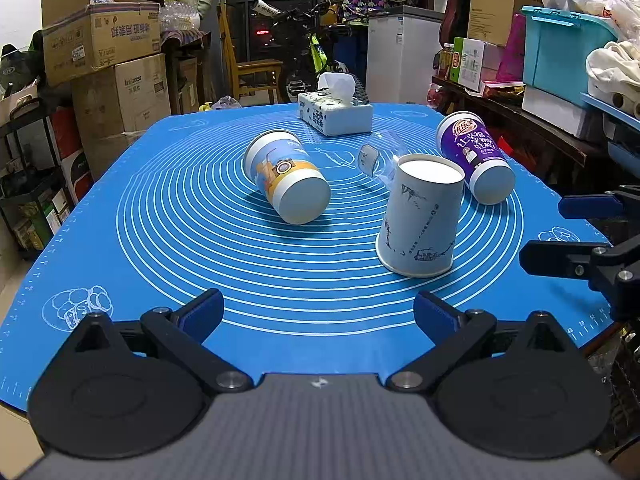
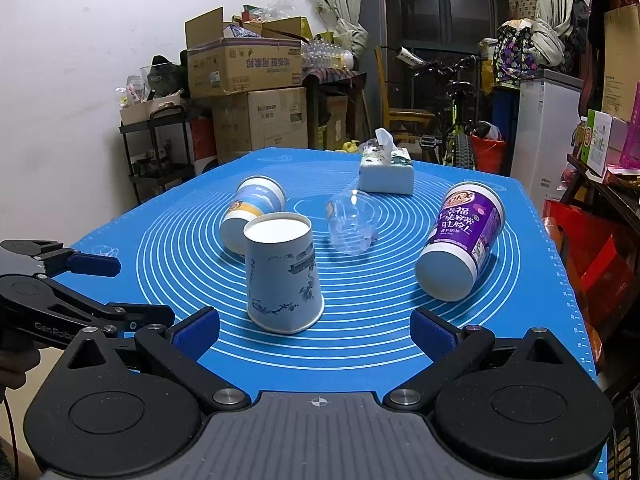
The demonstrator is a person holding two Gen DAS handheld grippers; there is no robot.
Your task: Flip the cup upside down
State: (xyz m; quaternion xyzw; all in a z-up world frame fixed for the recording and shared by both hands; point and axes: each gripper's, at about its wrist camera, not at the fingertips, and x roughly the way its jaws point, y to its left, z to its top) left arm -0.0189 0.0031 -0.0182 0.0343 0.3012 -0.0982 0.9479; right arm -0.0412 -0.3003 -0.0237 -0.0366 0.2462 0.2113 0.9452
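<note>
A white paper cup with blue ink drawings [image 1: 420, 220] [image 2: 282, 272] stands upside down on the blue mat, base up. A blue-and-orange cup [image 1: 286, 176] [image 2: 250, 210], a purple cup [image 1: 476, 156] [image 2: 462, 238] and a clear plastic cup [image 1: 378, 160] [image 2: 350, 224] lie on their sides. My left gripper [image 1: 318, 312] is open and empty, near the mat's front edge; it also shows at the left of the right wrist view [image 2: 120, 288]. My right gripper [image 2: 316, 330] is open and empty, just in front of the white cup; it also shows in the left wrist view [image 1: 540, 232].
A tissue box [image 1: 334, 114] [image 2: 386, 170] stands at the far side of the blue mat [image 1: 160, 240] [image 2: 400, 344]. Cardboard boxes [image 1: 104, 40], a bicycle and a cluttered shelf [image 1: 560, 80] surround the table.
</note>
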